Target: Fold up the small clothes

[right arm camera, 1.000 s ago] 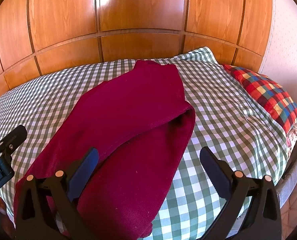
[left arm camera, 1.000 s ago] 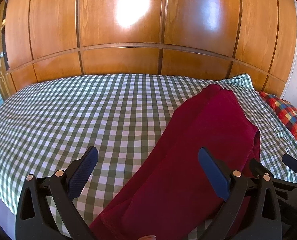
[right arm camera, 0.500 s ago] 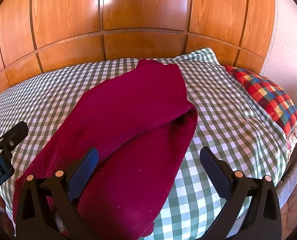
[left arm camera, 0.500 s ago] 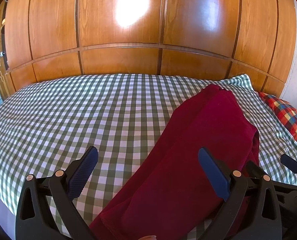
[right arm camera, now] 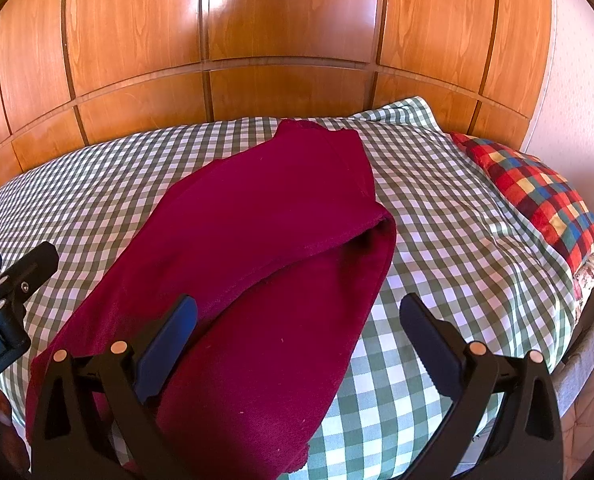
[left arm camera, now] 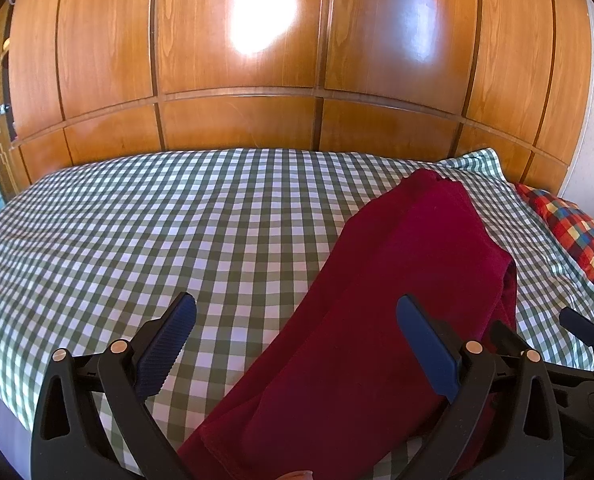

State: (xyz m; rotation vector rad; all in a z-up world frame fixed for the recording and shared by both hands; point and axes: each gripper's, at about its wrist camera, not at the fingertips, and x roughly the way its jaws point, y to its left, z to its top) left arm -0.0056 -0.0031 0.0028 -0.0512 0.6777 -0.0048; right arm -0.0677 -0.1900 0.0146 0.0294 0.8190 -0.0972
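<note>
A green-and-white checked bedspread (left arm camera: 177,240) was seen stretched across the bed, backed by glossy wooden panelling (left arm camera: 237,80). The left gripper (left arm camera: 297,340) was held above the near edge with its 2 blue-padded fingers (left arm camera: 169,344) spread wide and nothing between them. A dark red garment (right arm camera: 257,248), folded lengthwise, was laid on the bedspread, running from 7 o'clock to 1 o'clock in the right wrist view. The right gripper (right arm camera: 297,336) was held over the garment's near end, its fingers likewise parted and gripping nothing. A multicoloured checked pillow (right arm camera: 537,196) was shown at 3 o'clock.
</note>
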